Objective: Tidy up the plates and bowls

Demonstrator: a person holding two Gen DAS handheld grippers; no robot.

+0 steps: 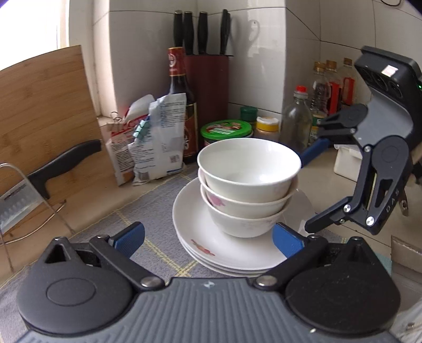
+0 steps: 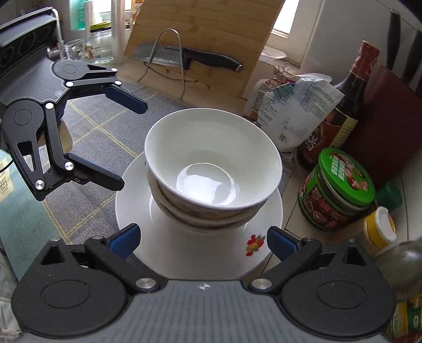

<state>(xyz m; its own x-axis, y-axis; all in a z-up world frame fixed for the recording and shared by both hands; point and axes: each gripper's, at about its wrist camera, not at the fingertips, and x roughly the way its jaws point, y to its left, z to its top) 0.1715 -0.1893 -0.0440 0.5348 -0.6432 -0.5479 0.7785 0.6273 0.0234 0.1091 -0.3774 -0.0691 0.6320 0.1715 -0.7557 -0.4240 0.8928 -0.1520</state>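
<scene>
walls: white tile (image 1: 147, 52) | window (image 1: 31, 23): daylight | counter (image 1: 324, 182): beige

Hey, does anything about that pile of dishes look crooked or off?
Yes. The top bowl sits tilted and off-centre in the bowls beneath it, and the whole bowl stack stands toward one side of the plates. Nothing looks chipped or spilled.

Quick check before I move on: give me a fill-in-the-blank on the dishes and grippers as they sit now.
1. The bowls are nested in a stack of ____.
2. The bowl stack stands on the ____.
3. The left gripper and right gripper both have their jaws ____.
4. The knife lies across a wire ____.

Missing words: three; plates; open; rack
</scene>
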